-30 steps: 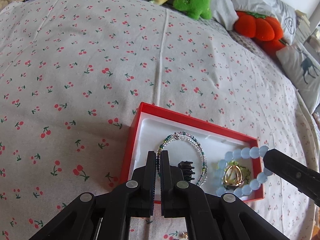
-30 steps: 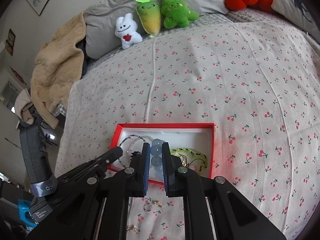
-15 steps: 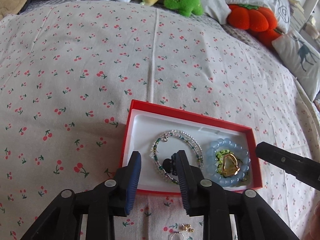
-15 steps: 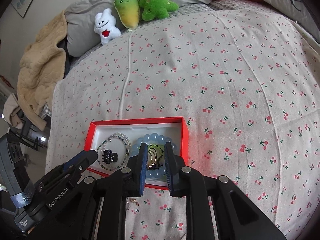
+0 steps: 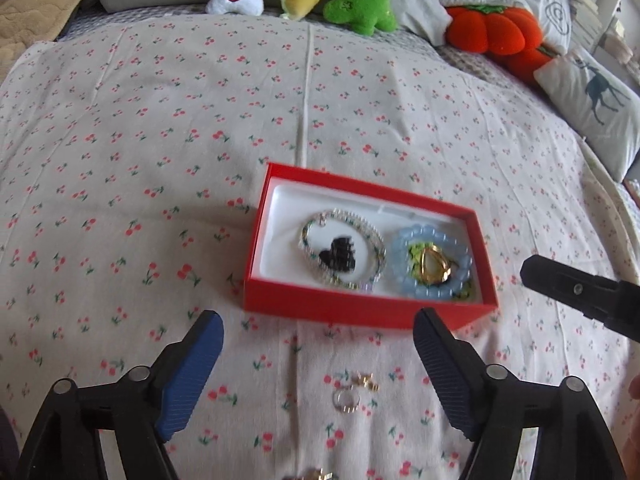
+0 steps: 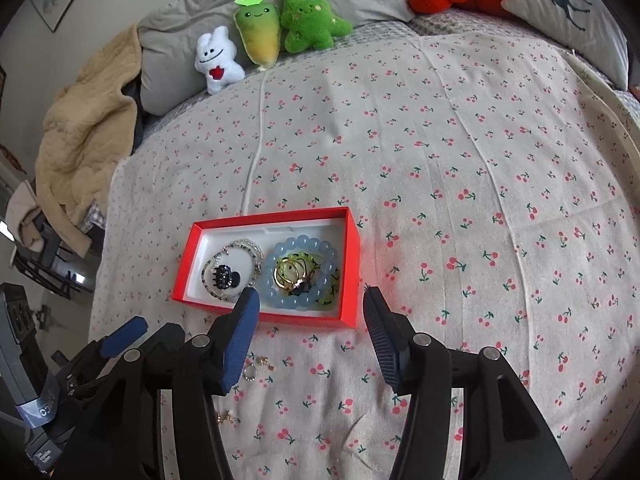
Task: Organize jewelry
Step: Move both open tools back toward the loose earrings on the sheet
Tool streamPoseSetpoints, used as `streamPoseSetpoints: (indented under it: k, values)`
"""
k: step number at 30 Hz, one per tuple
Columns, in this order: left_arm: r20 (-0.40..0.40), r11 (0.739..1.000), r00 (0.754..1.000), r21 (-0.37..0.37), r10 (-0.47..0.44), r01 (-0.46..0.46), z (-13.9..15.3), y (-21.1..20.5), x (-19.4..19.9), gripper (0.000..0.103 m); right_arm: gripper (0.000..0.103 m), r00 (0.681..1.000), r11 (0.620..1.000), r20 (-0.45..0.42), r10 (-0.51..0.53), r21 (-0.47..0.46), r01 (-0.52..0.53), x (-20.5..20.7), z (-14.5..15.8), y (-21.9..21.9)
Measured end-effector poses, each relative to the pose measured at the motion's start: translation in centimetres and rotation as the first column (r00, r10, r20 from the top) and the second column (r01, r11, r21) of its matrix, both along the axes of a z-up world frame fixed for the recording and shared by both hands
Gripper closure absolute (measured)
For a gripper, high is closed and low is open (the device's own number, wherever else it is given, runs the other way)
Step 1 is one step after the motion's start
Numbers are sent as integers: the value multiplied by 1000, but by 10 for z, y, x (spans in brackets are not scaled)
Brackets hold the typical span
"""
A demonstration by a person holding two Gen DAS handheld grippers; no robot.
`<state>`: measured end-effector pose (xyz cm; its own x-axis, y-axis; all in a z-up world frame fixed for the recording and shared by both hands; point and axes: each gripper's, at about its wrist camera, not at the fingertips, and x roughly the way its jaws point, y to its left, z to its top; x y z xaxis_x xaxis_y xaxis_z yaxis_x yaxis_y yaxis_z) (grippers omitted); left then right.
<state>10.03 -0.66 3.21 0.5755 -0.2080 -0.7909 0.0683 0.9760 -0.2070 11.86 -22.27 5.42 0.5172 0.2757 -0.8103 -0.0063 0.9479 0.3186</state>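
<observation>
A red box [image 5: 360, 312] [image 6: 264, 316] with a white lining lies on the cherry-print bedspread. Inside lie a thin beaded bracelet [image 5: 376, 240] [image 6: 250, 246], a black hair claw [image 5: 338, 256] [image 6: 226, 276], a pale blue bead bracelet [image 5: 404, 240] [image 6: 298, 246] and gold rings [image 5: 434, 266] [image 6: 290, 272]. My left gripper [image 5: 318, 332] hovers just in front of the box, its jaws opening with nothing between them. My right gripper [image 6: 310, 308] hangs over the box's front right corner, jaws also opening and empty. Small rings and earrings [image 5: 352, 394] [image 6: 256, 366] lie loose on the cloth in front of the box.
Plush toys [image 6: 260, 36] and an orange pumpkin cushion [image 5: 492, 34] line the pillows at the head of the bed. A beige blanket [image 6: 84, 140] hangs off the far left edge. More small gold pieces [image 6: 226, 418] lie near the front.
Both grippers let go and opened: the left released the beaded bracelet and hair claw, the right the blue bead bracelet. Both pulled back from the box, which now holds these pieces.
</observation>
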Motion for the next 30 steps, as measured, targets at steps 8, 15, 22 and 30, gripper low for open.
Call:
streamPoseSetpoints:
  k: [8, 15, 22, 30]
  values:
    - [-38, 998, 997, 21, 61, -61, -14, 7, -59, 19, 40, 999, 996, -27, 37, -81, -39, -36, -10, -3]
    - [-51, 993, 994, 78, 94, -90, -31, 6, -106, 19, 37, 997, 989, -42, 66, -128, -71, -69, -29, -14]
    - [-45, 987, 989, 81, 141, -137, -43, 6, -127, 15, 36, 997, 983, -45, 65, -171, -72, -73, -43, -13]
    - [20, 995, 999, 90, 39, -40, -54, 6, -123, 15, 35, 996, 976, -57, 71, -203, -81, -70, -57, 1]
